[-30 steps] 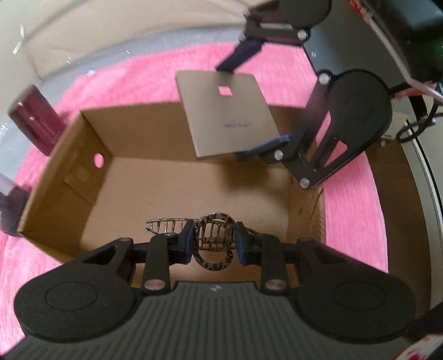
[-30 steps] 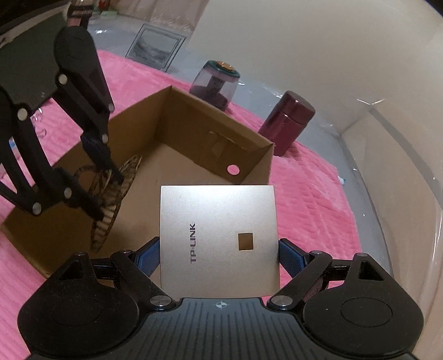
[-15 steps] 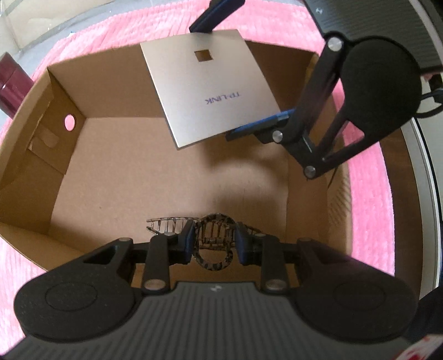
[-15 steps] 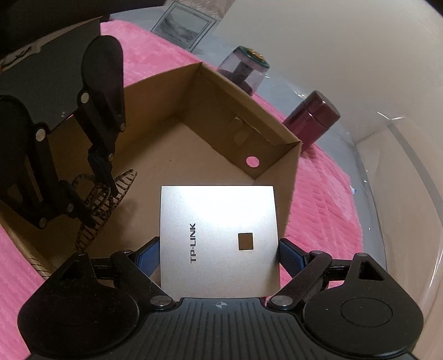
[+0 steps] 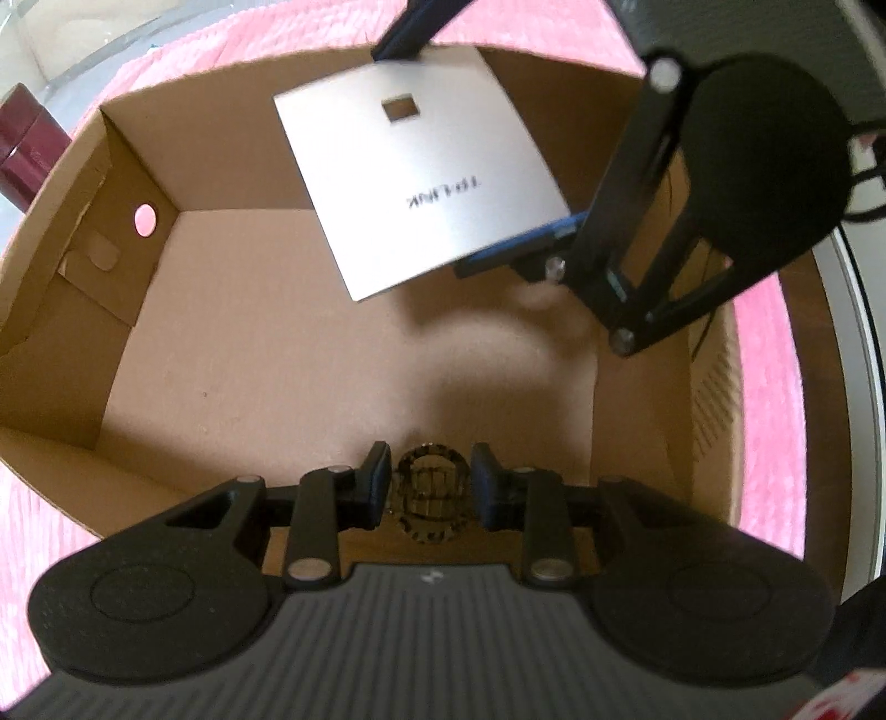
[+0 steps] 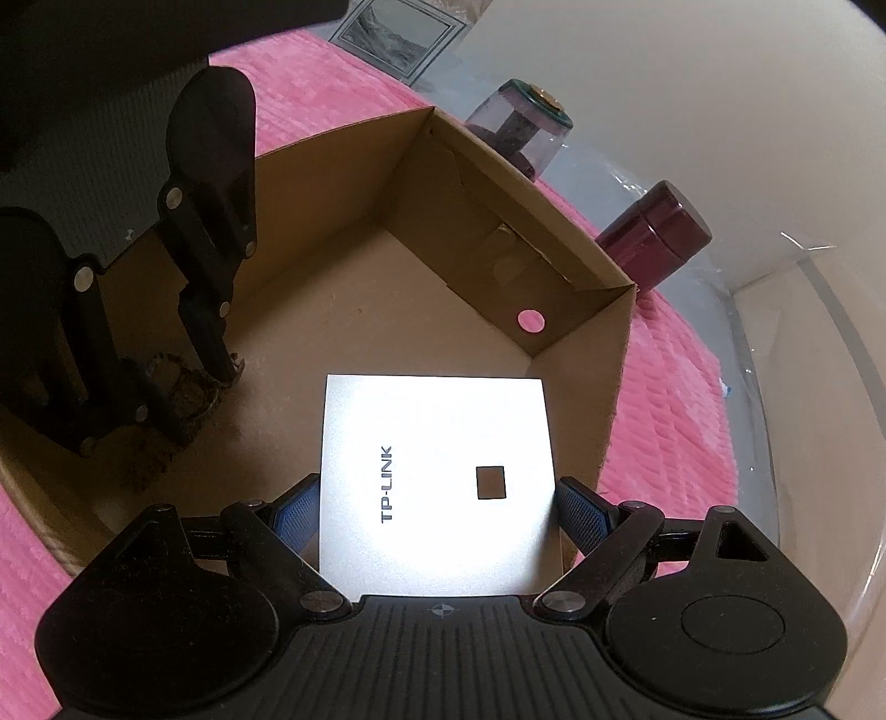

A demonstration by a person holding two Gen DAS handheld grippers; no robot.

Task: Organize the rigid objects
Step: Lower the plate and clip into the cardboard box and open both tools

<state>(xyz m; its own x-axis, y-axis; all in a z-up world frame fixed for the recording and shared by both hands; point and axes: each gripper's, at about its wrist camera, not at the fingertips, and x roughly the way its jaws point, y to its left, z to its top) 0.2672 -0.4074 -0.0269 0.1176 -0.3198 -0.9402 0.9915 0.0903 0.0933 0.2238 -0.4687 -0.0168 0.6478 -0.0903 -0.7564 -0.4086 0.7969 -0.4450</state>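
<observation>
Cardboard box [image 6: 576,260] on pink fuzzy cloth [image 6: 681,399]; pale wall behind.

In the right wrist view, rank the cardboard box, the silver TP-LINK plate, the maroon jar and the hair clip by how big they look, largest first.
1. cardboard box
2. silver TP-LINK plate, enlarged by nearness to the camera
3. maroon jar and hair clip: unranked, since the clip is partly hidden by the left claw.

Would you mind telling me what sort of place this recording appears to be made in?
Probably a home, perhaps a bed or sofa: a fluffy pink blanket lies under the cardboard box, with a maroon jar and a framed picture beyond it.
</observation>
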